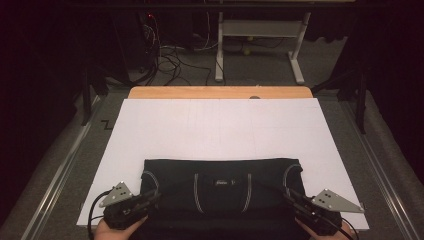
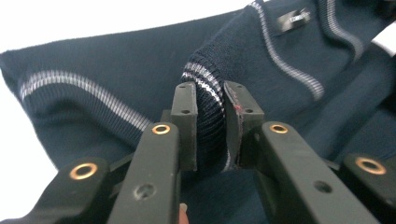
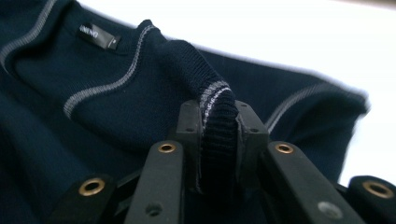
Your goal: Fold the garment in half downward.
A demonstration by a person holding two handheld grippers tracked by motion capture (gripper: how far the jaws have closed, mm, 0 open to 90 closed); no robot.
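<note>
Table (image 1: 220, 92) of pale wood, far edge bare, the rest covered by a white board (image 1: 220, 130) reaching almost to the near edge

On the near part of that board, a dark navy knitted sweater (image 1: 220, 182), folded into a wide band, spread flat from left to right, near edge running out of the bottom of the high view

Across the sweater, pale grey-white stripes: two short upright ones either side of the middle, curved ones toward each end

Between the two upright stripes, a small dark label (image 1: 221, 183) with pale lettering, too small to read

At the sweater's left end, the left gripper (image 1: 150, 199), held in a hand (image 1: 112, 231) coming in from the bottom, grey three-cornered plate on top, black cable looping beside it

At the sweater's right end, the right gripper (image 1: 289, 196), likewise held from below, grey plate pointing outward to the right

Seen close in the left gripper view: fingers (image 2: 186, 112) pinching a ribbed, striped fold of the knit, fabric bulging between the two pads, lifted a little off the cloth behind

Seen close in the right gripper view: fingers (image 3: 189, 123) pinching a matching ribbed fold with a thin pale stripe at its crest, pads pressed against both sides

Label visible again behind each fold, near the neckline stripe
</note>
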